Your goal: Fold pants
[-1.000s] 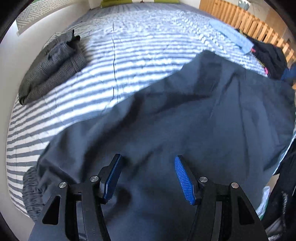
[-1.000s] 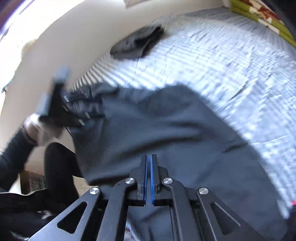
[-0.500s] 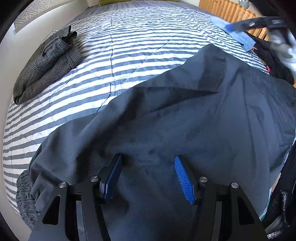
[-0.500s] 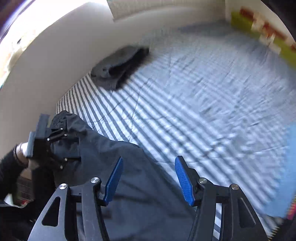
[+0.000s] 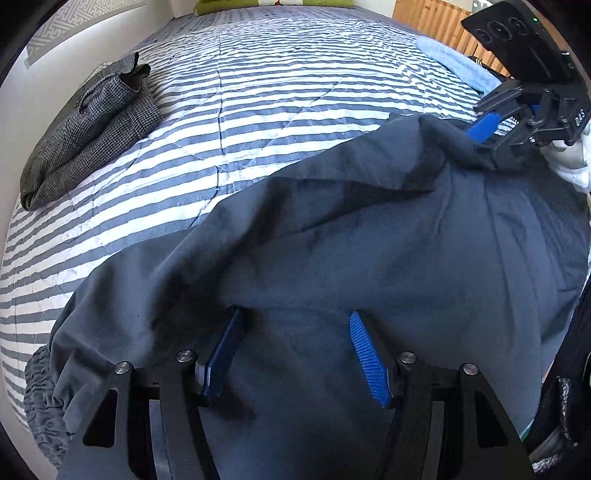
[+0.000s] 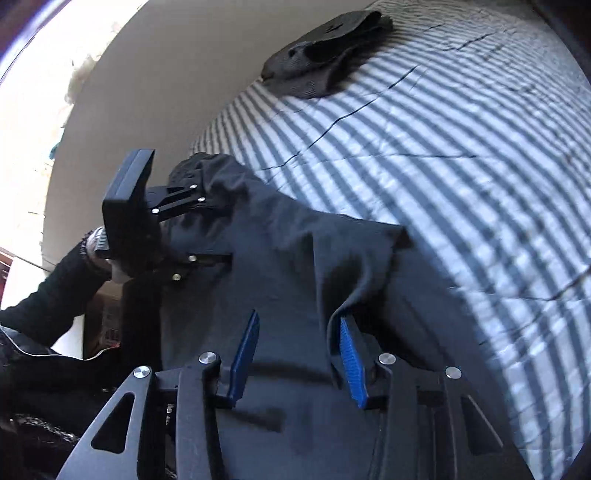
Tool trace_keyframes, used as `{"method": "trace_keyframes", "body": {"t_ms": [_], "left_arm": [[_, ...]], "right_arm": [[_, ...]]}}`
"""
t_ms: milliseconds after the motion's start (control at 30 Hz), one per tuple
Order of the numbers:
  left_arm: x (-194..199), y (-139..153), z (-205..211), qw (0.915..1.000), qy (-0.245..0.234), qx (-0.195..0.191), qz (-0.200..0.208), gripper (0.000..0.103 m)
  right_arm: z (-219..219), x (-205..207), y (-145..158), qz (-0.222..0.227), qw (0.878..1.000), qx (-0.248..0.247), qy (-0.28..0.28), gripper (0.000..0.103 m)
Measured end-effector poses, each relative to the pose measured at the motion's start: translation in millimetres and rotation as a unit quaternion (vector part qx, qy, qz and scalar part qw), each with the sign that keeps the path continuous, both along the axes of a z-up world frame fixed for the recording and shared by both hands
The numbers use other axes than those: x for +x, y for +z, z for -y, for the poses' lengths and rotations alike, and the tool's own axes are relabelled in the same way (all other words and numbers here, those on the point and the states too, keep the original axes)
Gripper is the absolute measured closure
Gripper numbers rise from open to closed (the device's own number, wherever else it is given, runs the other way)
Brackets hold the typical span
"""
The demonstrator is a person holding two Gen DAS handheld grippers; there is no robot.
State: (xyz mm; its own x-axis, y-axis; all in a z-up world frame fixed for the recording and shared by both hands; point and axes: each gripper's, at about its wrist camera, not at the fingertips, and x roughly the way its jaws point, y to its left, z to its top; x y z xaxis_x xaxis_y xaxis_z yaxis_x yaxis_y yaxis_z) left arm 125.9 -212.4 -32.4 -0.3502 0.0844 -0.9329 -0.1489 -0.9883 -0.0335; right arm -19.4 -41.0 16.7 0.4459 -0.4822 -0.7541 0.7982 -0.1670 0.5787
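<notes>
Pants (image 5: 369, 240), dark grey, lie spread across the near part of a bed (image 5: 295, 92) covered in a blue-and-white striped quilt. Their long axis runs side to side along the near edge of the bed: in the left wrist view the gathered, elasticated end (image 5: 40, 398) hangs at the lower left corner of the mattress, while the opposite end rises toward the upper right. The cloth is creased, with one raised fold running diagonally across the middle.

Folded grey checked garment (image 5: 85, 129): rests on the quilt at the far left, well apart from the pants. Pale blue cloth (image 5: 454, 62): lies at the far right edge of the bed, beside wooden slats (image 5: 436, 22).

Left gripper (image 5: 291, 350): jaws spread wide, blue pads hovering over the pants with fabric between and beneath them, nothing clamped. In the right wrist view it appears at the left, held by a hand (image 6: 110, 258) in a dark sleeve.

Right gripper (image 6: 295, 354): jaws apart, at a moderate gap. A folded edge of the pants drapes against its right-hand pad (image 6: 351, 365); whether the cloth is pinched cannot be told. In the left wrist view it sits at the upper right corner of the pants.
</notes>
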Motion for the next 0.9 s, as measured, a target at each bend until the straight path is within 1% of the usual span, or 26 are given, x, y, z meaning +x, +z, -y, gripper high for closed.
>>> {"method": "trace_keyframes", "body": {"t_ms": [100, 133, 200, 300, 333, 433, 500, 567, 600, 667, 733, 800, 867, 900], "left_arm": [[0.2, -0.5, 0.2, 1.0000, 0.000, 0.001, -0.003, 0.038], [1.2, -0.5, 0.4, 1.0000, -0.001, 0.002, -0.004, 0.038], [-0.6, -1.7, -0.4, 1.0000, -0.004, 0.001, -0.005, 0.038], [-0.1, -1.7, -0.1, 1.0000, -0.007, 0.002, -0.007, 0.038], [0.1, -1.8, -0.1, 0.9999, -0.008, 0.002, -0.007, 0.038], [0.3, -1.9, -0.4, 0.9999, -0.009, 0.003, -0.009, 0.038], [-0.2, -2.2, -0.3, 0.9999, -0.010, 0.003, -0.010, 0.037], [0.3, -2.3, -0.7, 0.9999, -0.010, 0.003, -0.012, 0.036], [0.7, -2.6, -1.2, 0.9999, -0.010, 0.003, -0.013, 0.036], [2.2, -2.2, -1.4, 0.9998, -0.010, 0.003, -0.014, 0.036], [4.0, -0.8, 0.1, 0.9999, -0.007, 0.009, -0.010, 0.036], [7.1, 1.2, 6.5, 0.9998, 0.004, 0.017, -0.008, 0.036], [14.0, 5.6, 17.1, 0.9995, 0.023, 0.020, -0.007, 0.036], [17.2, 8.6, 22.2, 0.9993, 0.031, 0.018, -0.008, 0.036]], "right_arm": [[8.9, -6.2, -11.1, -0.003, 1.000, 0.010, -0.023, 0.063], [11.1, -9.4, -15.5, 0.008, 0.999, 0.013, -0.032, 0.063], [13.5, -14.2, -18.5, 0.001, 0.999, 0.020, -0.045, 0.063], [11.9, -22.5, -18.5, -0.023, 0.997, 0.026, -0.063, 0.062], [10.8, -28.9, -18.9, -0.021, 0.997, 0.027, -0.073, 0.062], [12.5, -49.2, -25.8, 0.045, 0.994, 0.011, -0.098, 0.062], [21.4, -50.7, -29.7, 0.068, 0.993, -0.005, -0.100, 0.062], [33.8, -46.6, -30.3, 0.079, 0.992, -0.018, -0.098, 0.062], [38.6, -45.0, -29.7, 0.079, 0.991, -0.025, -0.101, 0.062], [39.9, -47.1, -20.9, 0.031, 0.989, -0.040, -0.139, 0.065], [34.5, -60.5, -20.0, 0.022, 0.983, -0.030, -0.181, 0.084], [29.8, -69.3, -21.1, 0.007, 0.979, -0.011, -0.205, 0.084], [25.3, -75.4, -20.4, 0.024, 0.979, 0.008, -0.203, 0.083], [21.8, -75.0, -14.4, 0.019, 0.979, 0.010, -0.203, 0.083]]}}
